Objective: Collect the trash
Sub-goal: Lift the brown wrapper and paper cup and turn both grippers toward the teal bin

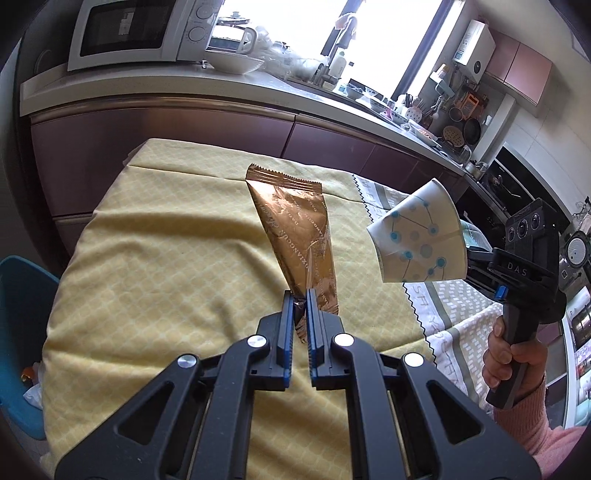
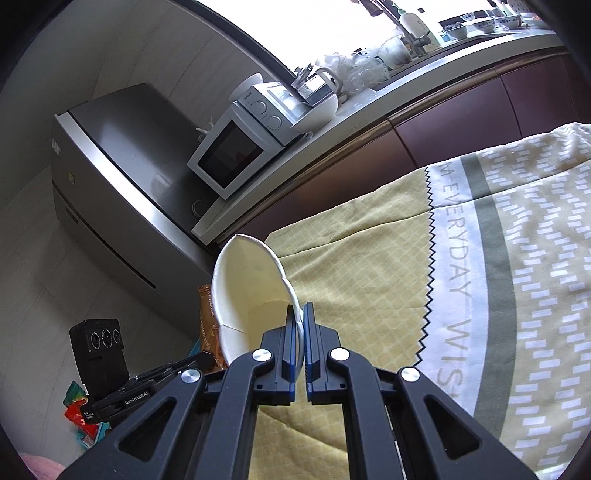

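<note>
Your left gripper [image 1: 298,295] has its fingers nearly together, pinched on the lower end of a copper-brown snack wrapper [image 1: 295,236]. The wrapper stands up from the fingers through the centre of the left wrist view, its crimped top edge toward the upper middle of the frame, above the yellow patterned cloth [image 1: 166,258] that covers the bench.

Your right gripper [image 2: 300,314] has its fingers almost closed too, clamped on the rim wall of a white paper cup [image 2: 251,288]. In the right wrist view the cup tilts up and to the left of centre, its open mouth facing the camera and its pale inside showing. In the left wrist view that cup [image 1: 417,236] sits at the right of centre with blue and grey dots on its outside, held in the air above the cloth, with your right hand [image 1: 506,354] gripping the handle at the lower right.

A white microwave [image 1: 125,33] stands on the kitchen counter in the upper left, and a grey-and-white towel [image 2: 498,258] printed with lettering fills the right side of the right wrist view.
</note>
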